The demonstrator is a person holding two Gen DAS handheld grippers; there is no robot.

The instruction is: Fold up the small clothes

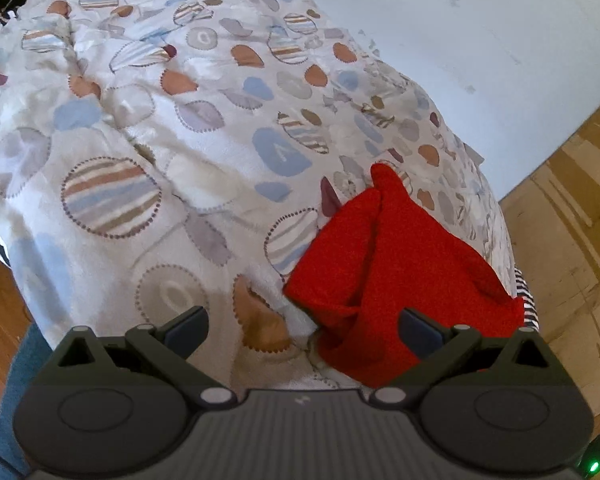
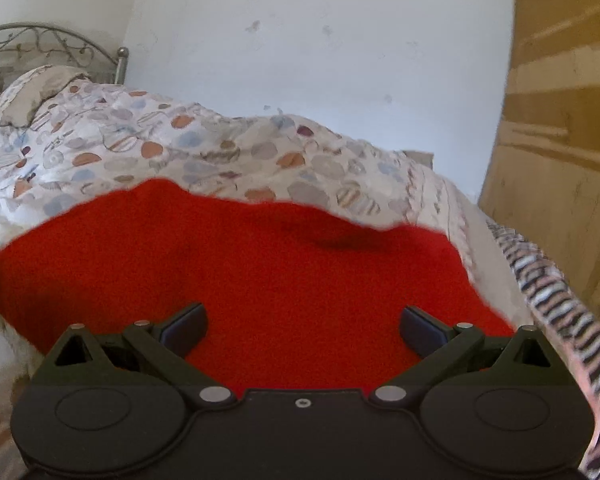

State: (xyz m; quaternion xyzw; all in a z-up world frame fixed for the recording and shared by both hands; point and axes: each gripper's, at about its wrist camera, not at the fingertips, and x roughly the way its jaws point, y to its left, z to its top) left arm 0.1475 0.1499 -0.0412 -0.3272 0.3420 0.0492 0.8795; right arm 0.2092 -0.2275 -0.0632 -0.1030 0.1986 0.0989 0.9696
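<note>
While the red knit garment [image 1: 384, 276] lies bunched on the patterned duvet [image 1: 148, 128] near the bed's right-hand edge, no grasp is seen on it. The left gripper [image 1: 303, 326] is held above the bed with its jaws spread wide and empty; the garment is seen beneath its right finger, though contact cannot be confirmed. The right gripper [image 2: 303, 326] is held low over the same red cloth [image 2: 236, 256], which fills the space between its jaws, and these too are spread apart with nothing clamped.

The step in hand is judged to be the approach before a first grasp, since the garment is still crumpled, with a narrow part doubled over the body, and no tidy fold is visible. Next, an edge or corner would need to be found and pinched by each gripper, so that the cloth can be drawn flat on the duvet before any fold is made. A striped fabric [image 2: 556, 280] is seen at the bed's edge, just beside the garment.
</note>
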